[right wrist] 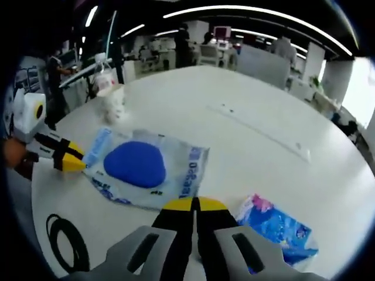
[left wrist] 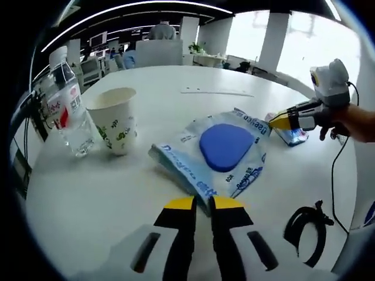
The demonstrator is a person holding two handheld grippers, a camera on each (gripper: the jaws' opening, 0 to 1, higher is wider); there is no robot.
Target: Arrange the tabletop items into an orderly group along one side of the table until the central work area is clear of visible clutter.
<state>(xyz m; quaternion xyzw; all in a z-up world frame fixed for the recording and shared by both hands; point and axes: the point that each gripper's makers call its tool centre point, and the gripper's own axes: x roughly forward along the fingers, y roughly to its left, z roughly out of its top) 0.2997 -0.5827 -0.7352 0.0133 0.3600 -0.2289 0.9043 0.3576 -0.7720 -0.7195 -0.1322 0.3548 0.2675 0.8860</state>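
Left gripper [left wrist: 202, 203] fingers pinched on wipes pack [left wrist: 214, 153] edge, right gripper [right wrist: 194, 204] closed, seemingly empty. Thin corner grip could slip mid-drag; pack might bump paper cup [left wrist: 115, 120].

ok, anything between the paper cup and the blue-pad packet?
No, bare white table lies between the paper cup and the blue-pad packet, seen in the left gripper view.

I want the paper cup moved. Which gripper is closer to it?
Left. The left gripper is at the blue-pad packet's near edge, beside the paper cup; the right gripper is across the packet.
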